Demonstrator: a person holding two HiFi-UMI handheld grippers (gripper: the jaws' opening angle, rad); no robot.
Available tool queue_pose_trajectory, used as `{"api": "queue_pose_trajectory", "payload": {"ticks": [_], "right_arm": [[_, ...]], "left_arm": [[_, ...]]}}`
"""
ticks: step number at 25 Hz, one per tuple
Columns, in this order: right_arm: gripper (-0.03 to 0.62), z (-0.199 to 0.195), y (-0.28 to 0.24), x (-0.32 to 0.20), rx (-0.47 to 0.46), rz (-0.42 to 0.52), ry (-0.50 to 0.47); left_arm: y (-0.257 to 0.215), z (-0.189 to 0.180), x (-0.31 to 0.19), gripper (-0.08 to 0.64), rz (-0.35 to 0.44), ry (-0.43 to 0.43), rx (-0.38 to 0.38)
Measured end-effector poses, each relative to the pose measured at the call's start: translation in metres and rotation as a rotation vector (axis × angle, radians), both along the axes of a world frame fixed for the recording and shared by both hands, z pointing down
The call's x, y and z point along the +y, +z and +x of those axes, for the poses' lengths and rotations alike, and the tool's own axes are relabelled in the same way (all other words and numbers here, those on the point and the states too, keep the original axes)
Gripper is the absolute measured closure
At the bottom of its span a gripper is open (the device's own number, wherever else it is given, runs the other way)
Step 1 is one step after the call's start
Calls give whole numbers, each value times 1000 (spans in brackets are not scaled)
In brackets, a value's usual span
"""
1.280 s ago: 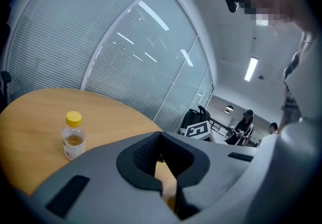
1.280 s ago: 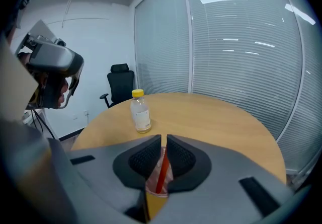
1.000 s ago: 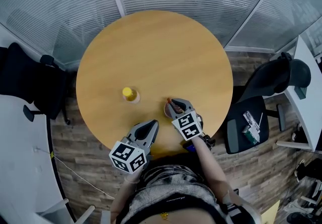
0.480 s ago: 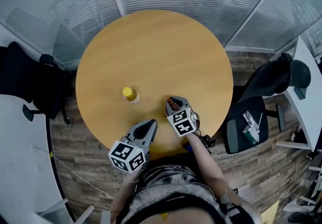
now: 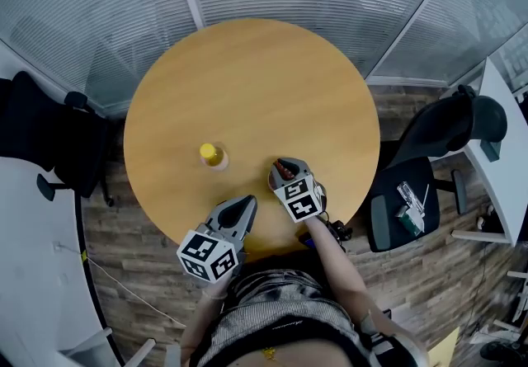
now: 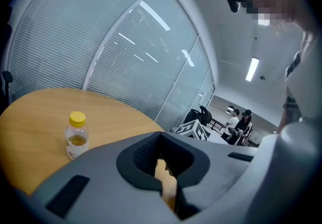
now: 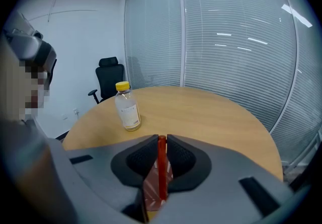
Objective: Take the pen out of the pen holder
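Observation:
A red pen (image 7: 161, 167) stands upright in a reddish-brown pen holder (image 7: 150, 189) near the front edge of the round wooden table (image 5: 247, 85). My right gripper (image 7: 161, 140) is shut on the pen, one pad on each side of its top. In the head view the right gripper (image 5: 283, 166) sits over the holder (image 5: 273, 182) and hides most of it. My left gripper (image 5: 247, 204) hovers at the table's front edge, to the left of the right one. Its jaws (image 6: 162, 167) are shut with nothing between them.
A small bottle (image 5: 212, 154) with a yellow cap stands on the table left of the holder, also seen as the bottle (image 7: 127, 107) beyond the right jaws. Black office chairs stand at the right (image 5: 429, 167) and left (image 5: 58, 134). Glass walls with blinds curve round the back.
My right gripper has shifted slightly left and toward the table's middle, over the holder. The left gripper and the bottle have hardly moved.

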State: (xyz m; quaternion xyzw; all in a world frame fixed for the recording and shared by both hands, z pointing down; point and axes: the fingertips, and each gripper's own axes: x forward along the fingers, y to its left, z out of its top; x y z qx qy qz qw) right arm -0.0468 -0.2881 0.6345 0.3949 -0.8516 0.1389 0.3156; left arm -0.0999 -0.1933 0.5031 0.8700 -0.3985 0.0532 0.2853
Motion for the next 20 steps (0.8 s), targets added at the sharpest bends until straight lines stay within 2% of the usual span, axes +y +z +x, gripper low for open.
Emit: {"api": "queue_pose_trajectory", "payload": {"ticks": [4, 12, 20], "right_arm": [[528, 4, -2, 3, -26, 11, 2], [528, 13, -22, 10, -148, 51, 22], [529, 21, -50, 14, -202, 96, 35]], "left_arm": [[1, 1, 2, 557, 1, 1, 2], [1, 7, 6, 557, 9, 12, -13], [2, 14, 15, 557, 5, 34, -2]]}}
